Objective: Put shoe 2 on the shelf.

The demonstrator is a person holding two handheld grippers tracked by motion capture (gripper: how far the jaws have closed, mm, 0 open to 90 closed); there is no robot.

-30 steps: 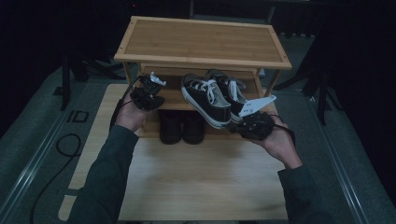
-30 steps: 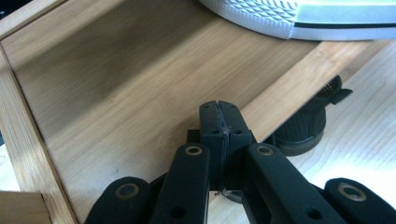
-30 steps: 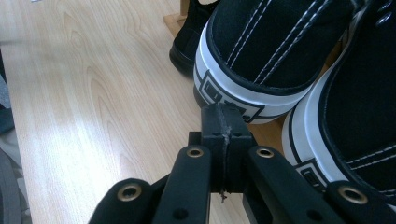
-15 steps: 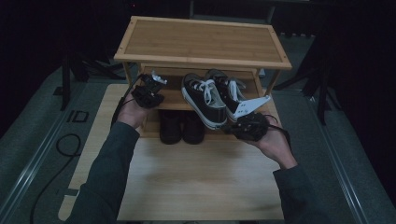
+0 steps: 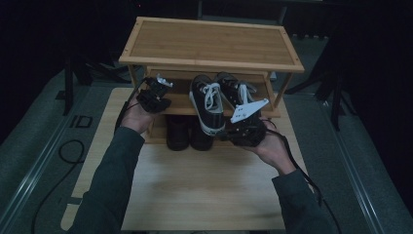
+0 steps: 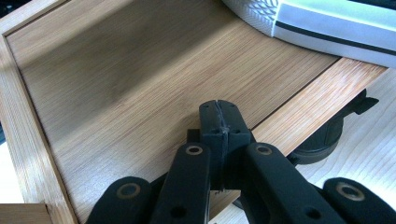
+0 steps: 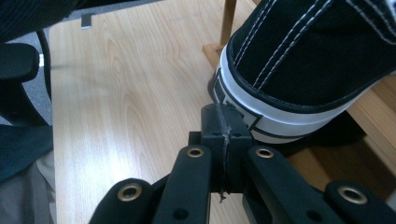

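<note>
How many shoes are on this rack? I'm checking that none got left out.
4. Two black-and-white sneakers, left sneaker and right sneaker, sit on the middle shelf. Two dark shoes, left one and right one, stand below. More may be hidden under the shelves.

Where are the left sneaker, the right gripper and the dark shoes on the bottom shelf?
left sneaker [image 5: 208, 105], high view, white laces.
right gripper [image 7: 223, 122], right gripper view, tips of shut jaws.
dark shoes [image 5: 178, 134], high view, heel.

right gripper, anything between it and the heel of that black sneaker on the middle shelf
Nothing visible. The shut right gripper sits just short of the sneaker, at its white rubber heel, with no object between; whether it already touches is unclear.
</note>
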